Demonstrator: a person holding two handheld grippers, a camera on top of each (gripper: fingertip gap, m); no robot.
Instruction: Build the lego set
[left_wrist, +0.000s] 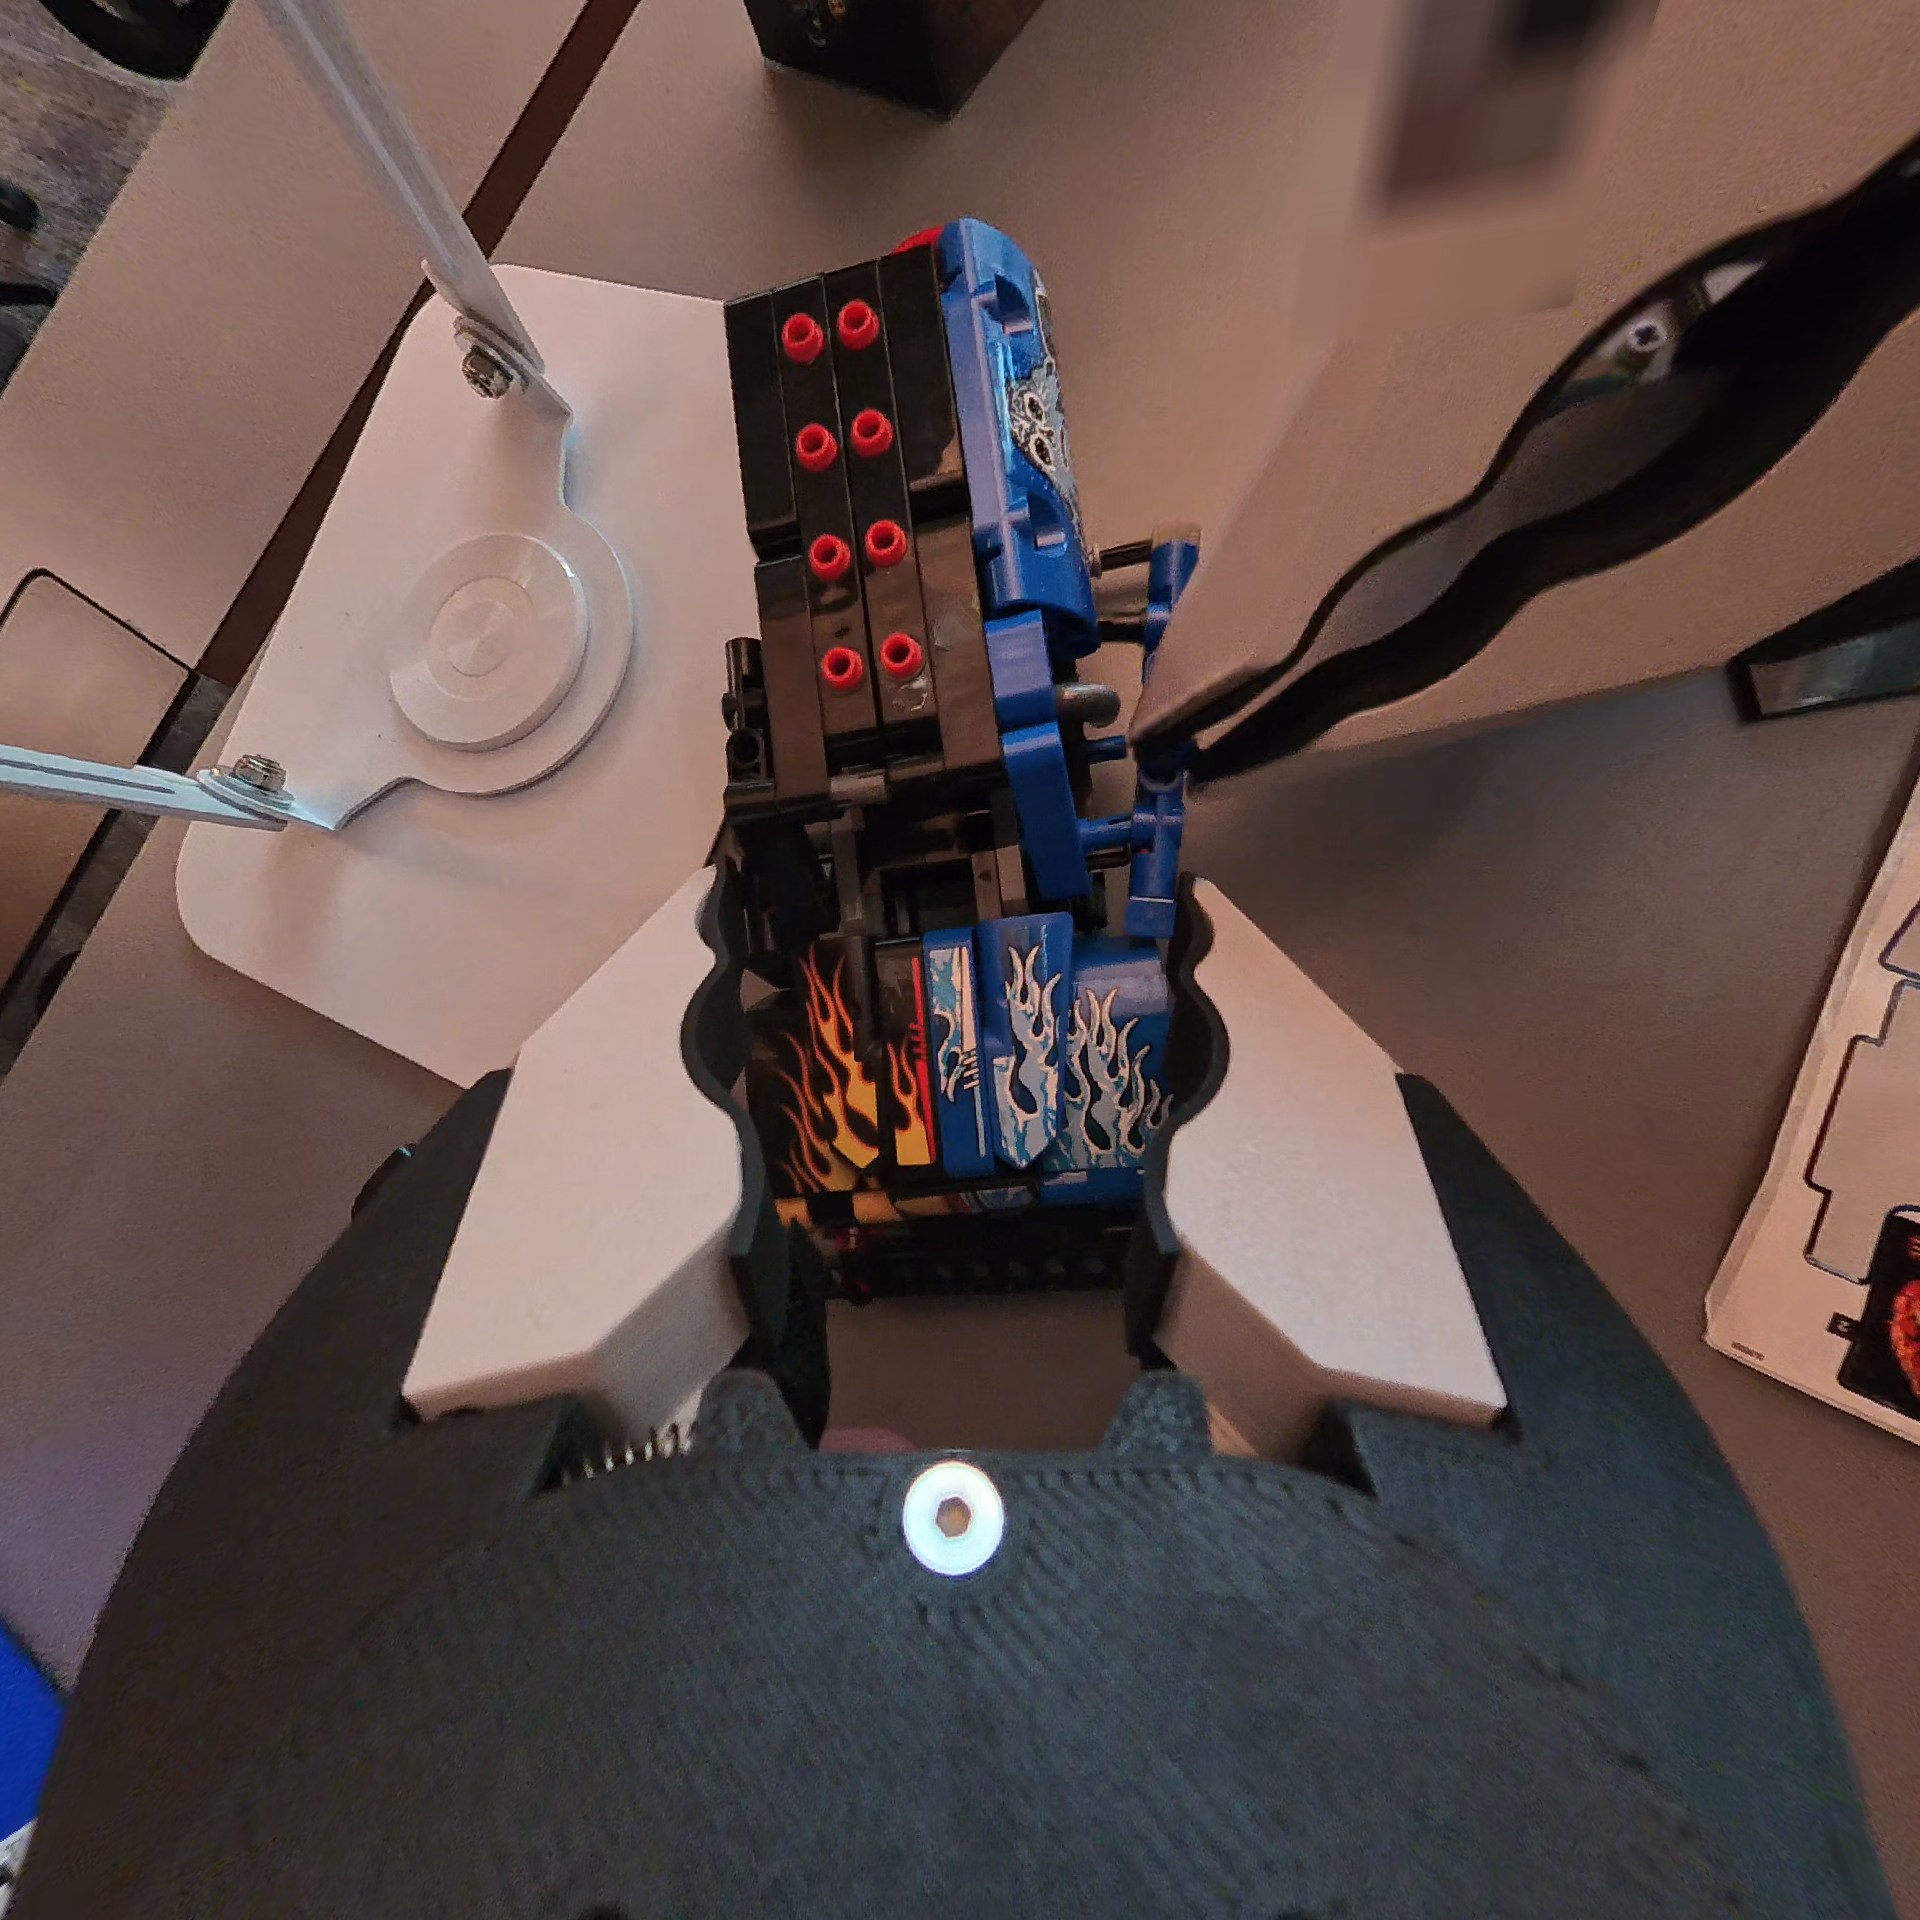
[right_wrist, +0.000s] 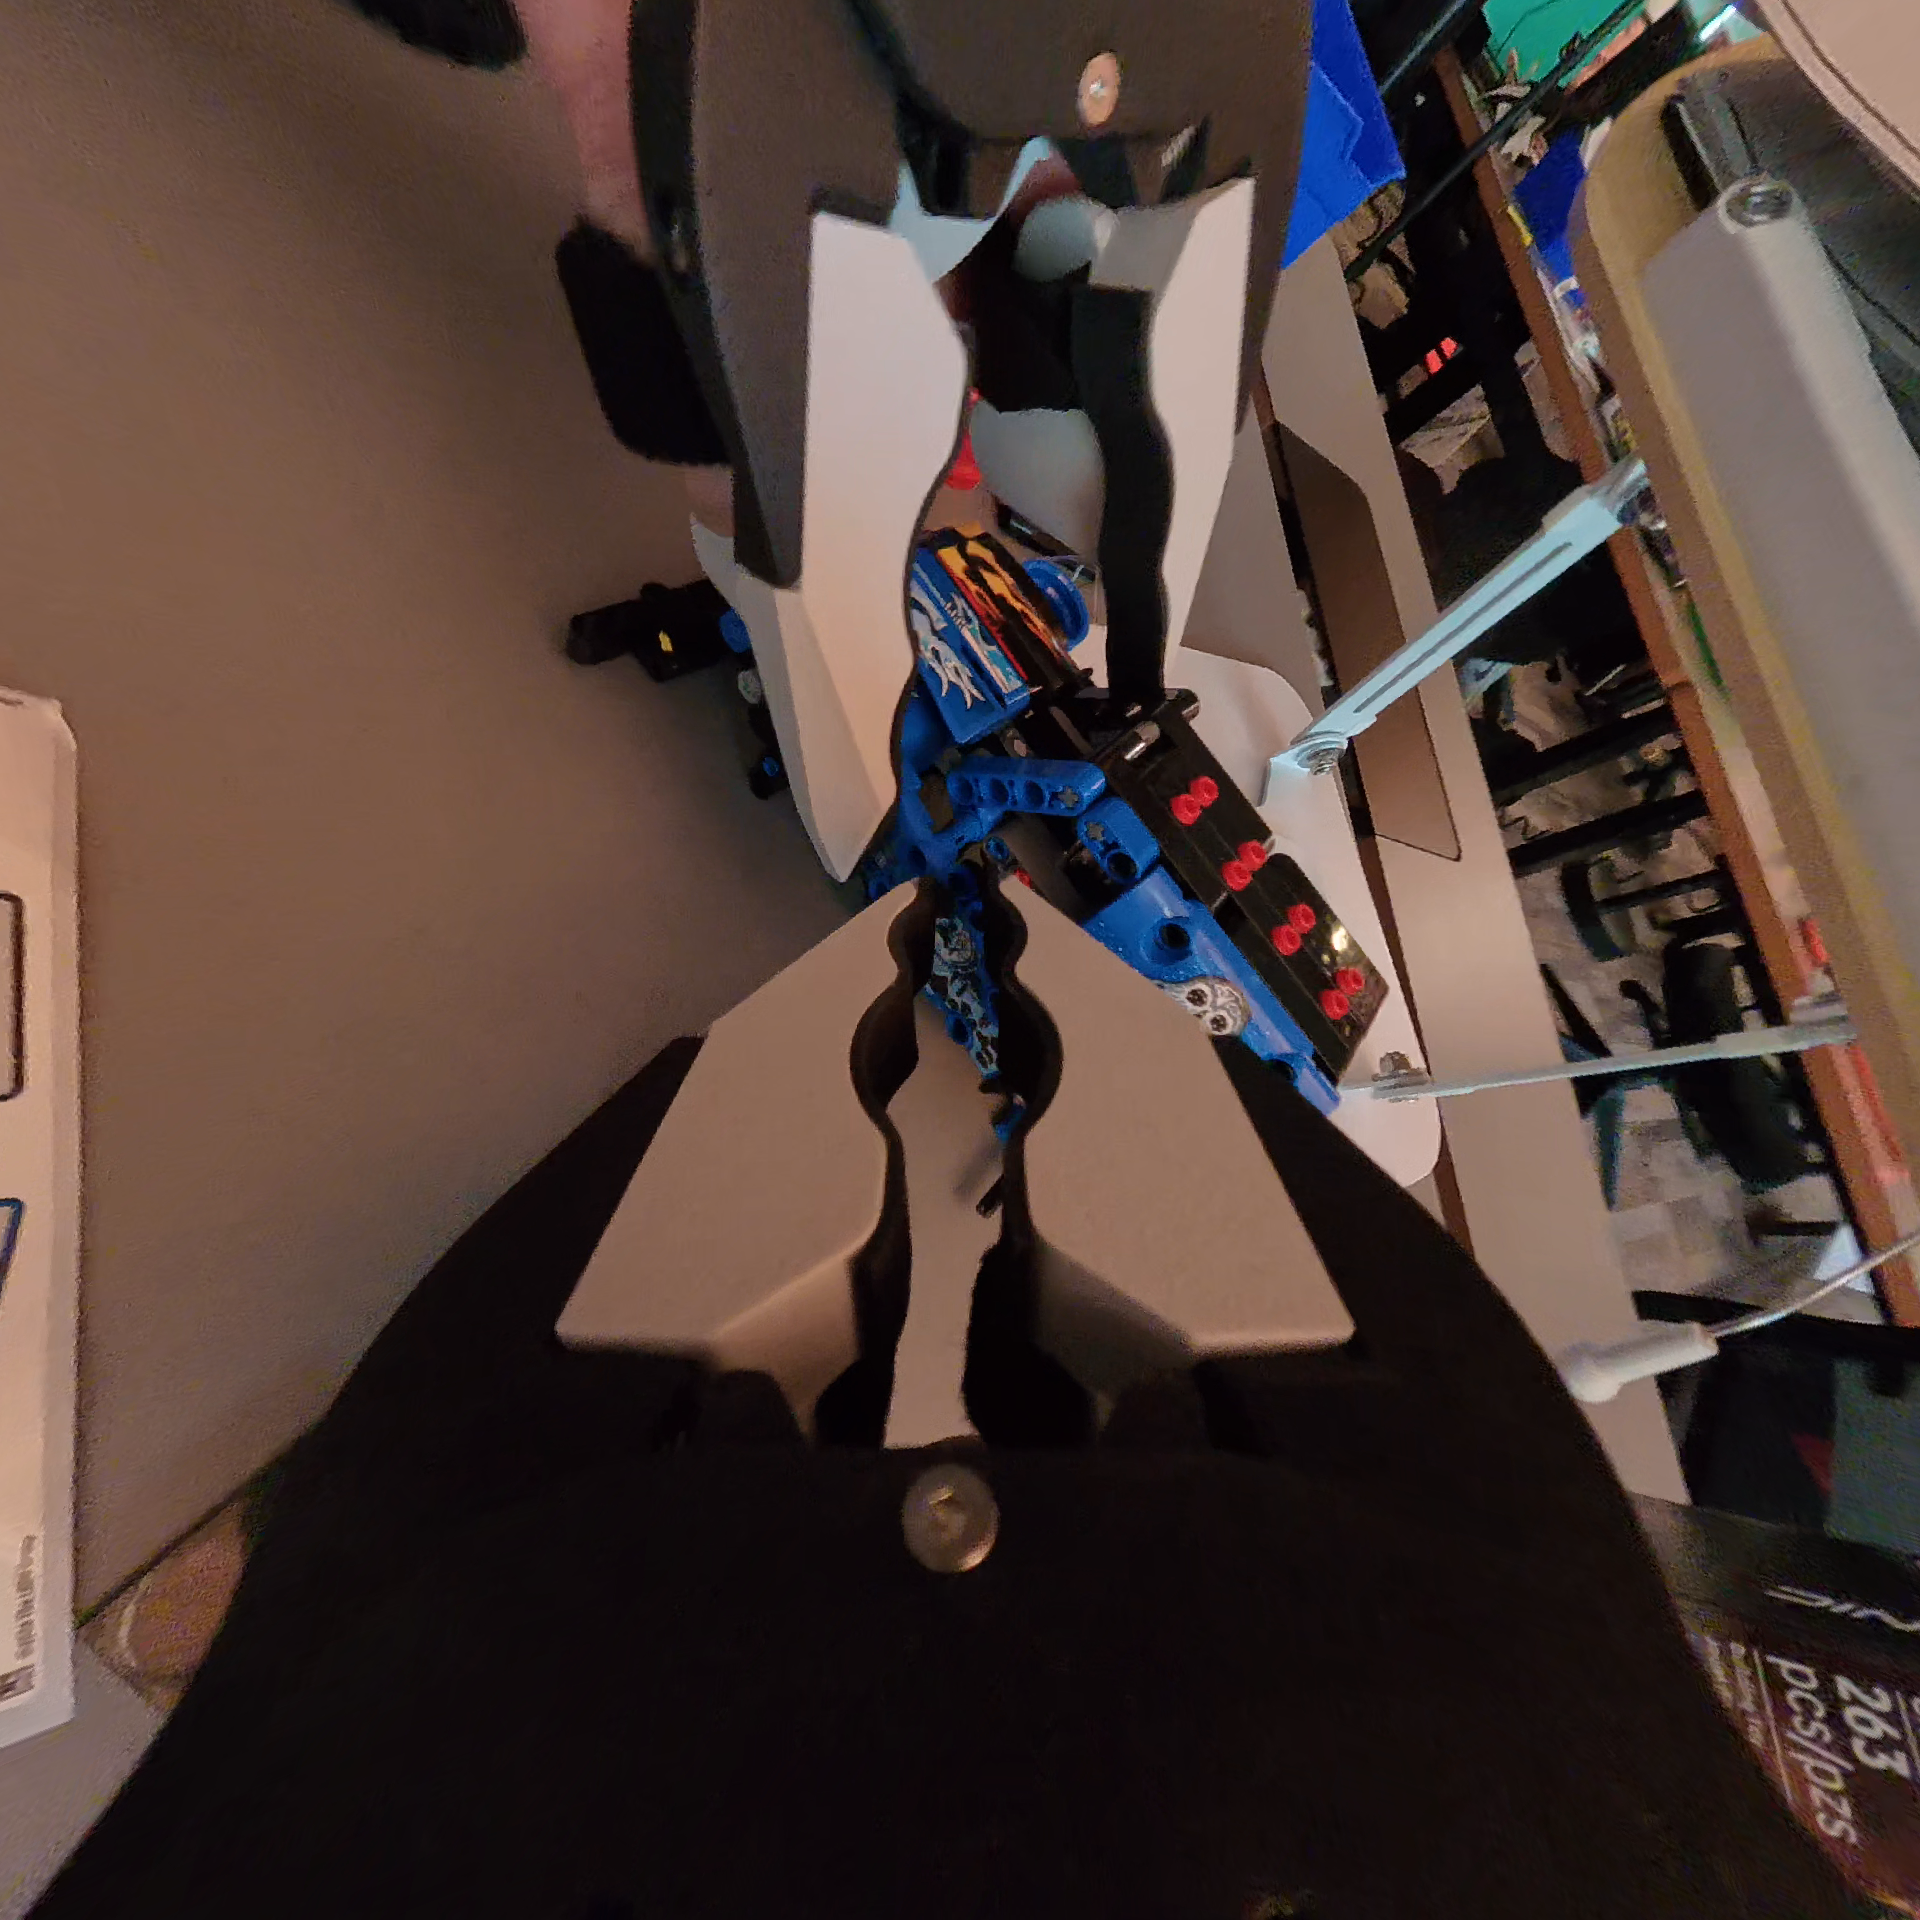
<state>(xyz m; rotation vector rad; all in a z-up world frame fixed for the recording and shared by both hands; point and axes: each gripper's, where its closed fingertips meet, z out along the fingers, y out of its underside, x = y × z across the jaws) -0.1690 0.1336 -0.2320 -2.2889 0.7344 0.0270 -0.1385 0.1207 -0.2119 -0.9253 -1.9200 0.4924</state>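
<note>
The lego model (left_wrist: 862, 499) is a black and blue build with rows of red pins on top and flame stickers at its near end. My left gripper (left_wrist: 956, 914) is shut on the model's flame-stickered end and holds it above the table. My right gripper (left_wrist: 1164, 748) comes in from the upper right, and its tips pinch a blue part on the model's right side. In the right wrist view my right gripper (right_wrist: 958, 909) is closed on that patterned blue piece (right_wrist: 966, 987). The model (right_wrist: 1247, 883) hangs from the left gripper (right_wrist: 982, 774) above.
A white stand base (left_wrist: 416, 665) with thin metal struts lies on the table to the left. An instruction booklet (left_wrist: 1849, 1195) lies at the right and a dark box (left_wrist: 883, 52) at the back. Loose black pieces (right_wrist: 644, 623) lie on the table, with a printed box (right_wrist: 1818, 1714) near its edge. Some 4 cm of space lies between my two pairs of fingers.
</note>
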